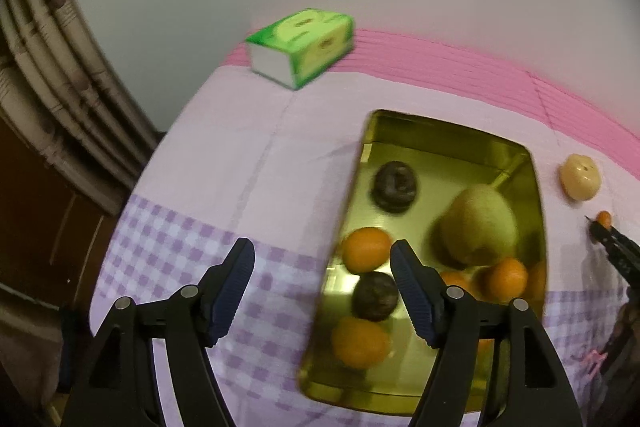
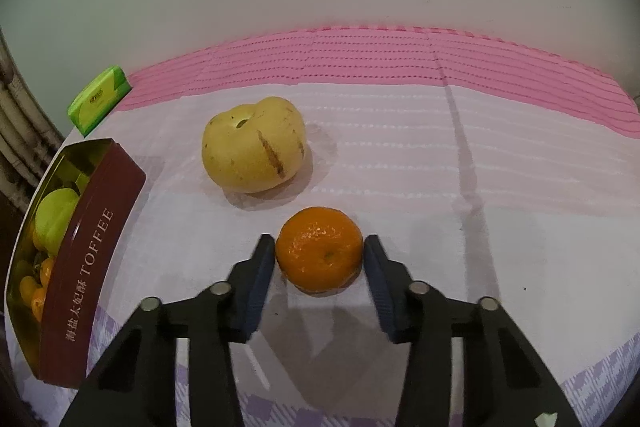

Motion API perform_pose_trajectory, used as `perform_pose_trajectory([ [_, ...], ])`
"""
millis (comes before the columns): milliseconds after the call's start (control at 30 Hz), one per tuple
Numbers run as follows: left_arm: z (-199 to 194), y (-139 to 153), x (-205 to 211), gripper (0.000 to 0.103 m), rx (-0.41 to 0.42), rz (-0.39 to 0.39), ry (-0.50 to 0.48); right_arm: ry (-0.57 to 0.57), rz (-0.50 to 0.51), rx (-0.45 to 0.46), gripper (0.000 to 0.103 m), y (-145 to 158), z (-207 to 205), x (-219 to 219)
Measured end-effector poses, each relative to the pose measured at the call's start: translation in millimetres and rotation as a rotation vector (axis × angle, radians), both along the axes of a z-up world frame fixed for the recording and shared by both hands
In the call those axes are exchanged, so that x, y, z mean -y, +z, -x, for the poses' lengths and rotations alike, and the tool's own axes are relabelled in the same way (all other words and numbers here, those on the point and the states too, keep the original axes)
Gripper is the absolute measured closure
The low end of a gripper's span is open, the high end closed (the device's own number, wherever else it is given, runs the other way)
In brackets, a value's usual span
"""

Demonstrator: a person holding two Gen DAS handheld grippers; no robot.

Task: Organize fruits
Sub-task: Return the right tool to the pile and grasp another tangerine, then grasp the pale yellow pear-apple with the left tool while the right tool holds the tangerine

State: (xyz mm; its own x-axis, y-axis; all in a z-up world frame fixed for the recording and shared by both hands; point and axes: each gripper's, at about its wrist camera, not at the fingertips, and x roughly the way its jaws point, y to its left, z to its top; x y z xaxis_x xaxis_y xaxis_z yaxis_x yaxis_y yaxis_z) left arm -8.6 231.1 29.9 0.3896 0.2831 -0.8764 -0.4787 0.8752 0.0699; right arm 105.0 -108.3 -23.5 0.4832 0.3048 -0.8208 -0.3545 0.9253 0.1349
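Note:
A gold-lined toffee tin (image 1: pixel 532 163) lies on the cloth and holds a green pear (image 1: pixel 480 223), several tangerines (image 1: pixel 366 249) and two dark fruits (image 1: pixel 394 187). My left gripper (image 1: pixel 322 279) is open and empty above the tin's near left rim. In the right wrist view a tangerine (image 2: pixel 320 249) sits on the cloth between the fingers of my right gripper (image 2: pixel 319 259), whose jaws touch its sides. A yellow apple (image 2: pixel 254 145) lies behind it. The tin's maroon wall (image 2: pixel 86 255) is at the left.
A green tissue pack (image 1: pixel 302 45) lies at the table's back left, also in the right wrist view (image 2: pixel 98 101). The yellow apple (image 1: pixel 580 177) and the right gripper's tip with the tangerine (image 1: pixel 604 219) show right of the tin. A pink mat (image 2: pixel 400 55) borders the wall.

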Motion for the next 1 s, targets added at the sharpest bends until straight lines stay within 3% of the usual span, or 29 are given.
perform_pose_trajectory([
  [233,-41,5,55,0.032,-0.018,-0.001,-0.141,-0.016,-0.021,0.043,0.065,5,5,15],
  [400,-76,7,106,0.032,-0.03,-0.002,-0.287,-0.095,0.014,0.08,0.065,9,-1,46],
  [567,-108,7,152,0.024,-0.027,-0.006,-0.4,-0.177,0.04,0.096,0.065,7,-7,84],
  [767,-144,3,188,0.011,0.002,0.06,-0.474,-0.185,0.115,0.121,0.065,2,-10,99],
  [1000,-173,-11,218,0.004,0.016,0.08,-0.498,-0.193,0.088,0.102,0.065,0,-13,105],
])
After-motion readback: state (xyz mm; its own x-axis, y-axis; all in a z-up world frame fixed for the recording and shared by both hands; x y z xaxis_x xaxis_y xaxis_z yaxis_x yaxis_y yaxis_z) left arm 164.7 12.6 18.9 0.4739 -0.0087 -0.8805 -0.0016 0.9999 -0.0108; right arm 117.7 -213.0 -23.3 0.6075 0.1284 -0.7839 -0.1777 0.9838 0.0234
